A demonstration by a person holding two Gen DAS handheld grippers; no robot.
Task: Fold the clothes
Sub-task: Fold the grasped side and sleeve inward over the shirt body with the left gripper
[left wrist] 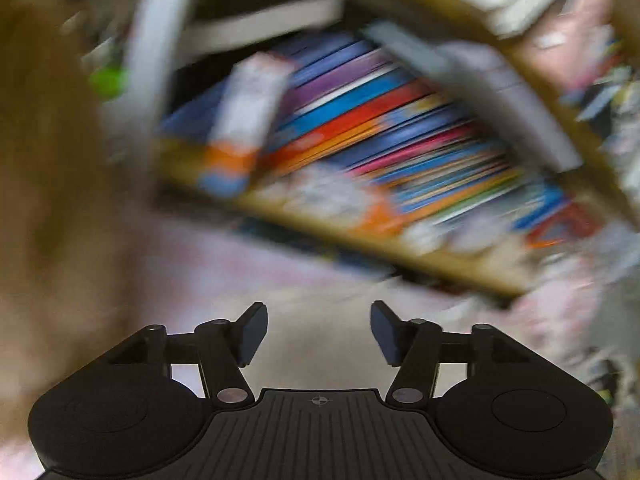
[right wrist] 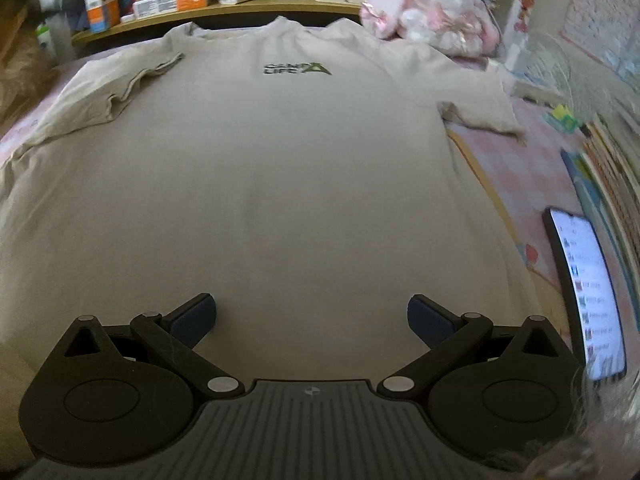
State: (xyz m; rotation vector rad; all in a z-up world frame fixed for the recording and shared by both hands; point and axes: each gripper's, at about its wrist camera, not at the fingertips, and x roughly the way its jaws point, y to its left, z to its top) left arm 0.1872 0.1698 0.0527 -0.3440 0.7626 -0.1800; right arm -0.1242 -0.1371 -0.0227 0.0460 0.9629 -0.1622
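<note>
Above the flat beige cotton T-shirt (right wrist: 260, 184) the way is open, hemmed by a lit black smartphone (right wrist: 586, 296) at the bed's right edge, pink plush toys (right wrist: 432, 12) at the far right corner and a wooden bookshelf (right wrist: 216, 10) along the far edge.

Beige shirt on pink sheet

The shirt (right wrist: 280, 184) is plain beige with a dark green logo (right wrist: 298, 68); sheet (right wrist: 532, 184) pink; plush toy (right wrist: 432, 12) pink and white; books (left wrist: 360, 132) many-coloured, blurred.

A beige T-shirt (right wrist: 260, 184) lies flat, front up, left sleeve folded inward, collar far.
</note>
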